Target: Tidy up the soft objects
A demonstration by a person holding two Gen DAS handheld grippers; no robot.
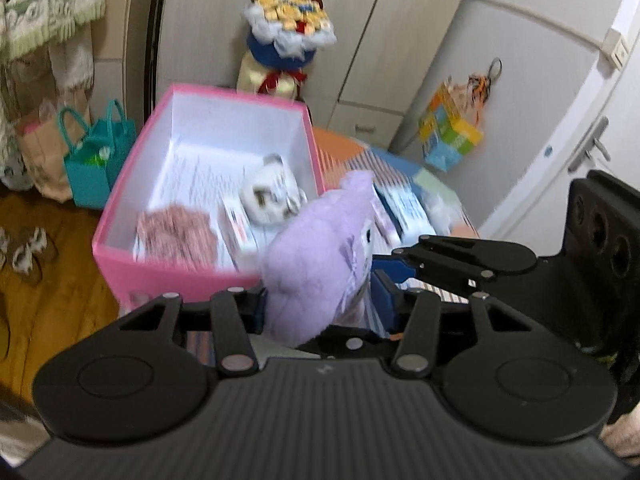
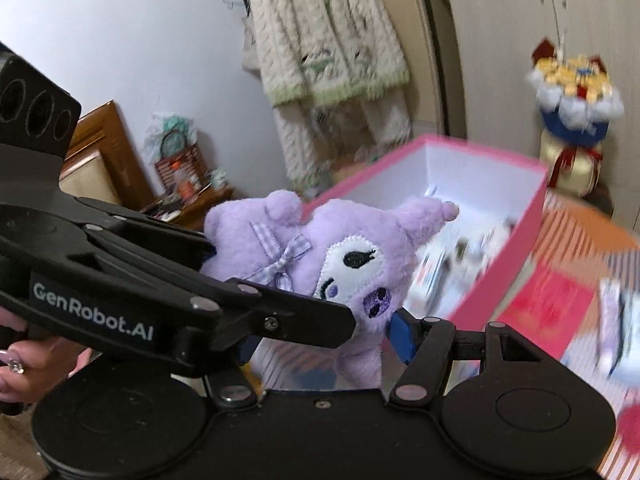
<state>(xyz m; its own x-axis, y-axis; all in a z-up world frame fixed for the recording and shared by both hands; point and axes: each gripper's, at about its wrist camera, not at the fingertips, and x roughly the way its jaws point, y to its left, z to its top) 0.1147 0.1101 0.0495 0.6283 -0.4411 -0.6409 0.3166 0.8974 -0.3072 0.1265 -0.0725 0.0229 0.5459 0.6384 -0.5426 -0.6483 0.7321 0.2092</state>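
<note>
A purple plush toy with a white stitched face hangs in the air just in front of an open pink box. In the left wrist view my left gripper is shut on its lower body, blue pads on either side. My right gripper is shut on the same toy from below, its right pad against the body. The left gripper crosses in from the left and clamps the toy's head. A white plush and a pinkish fuzzy item lie inside the box.
The box stands on a table with a colourful patterned cover. A toy bouquet stands behind it, by the wardrobe. A teal bag sits on the wooden floor at the left. A hand grips the left gripper's handle.
</note>
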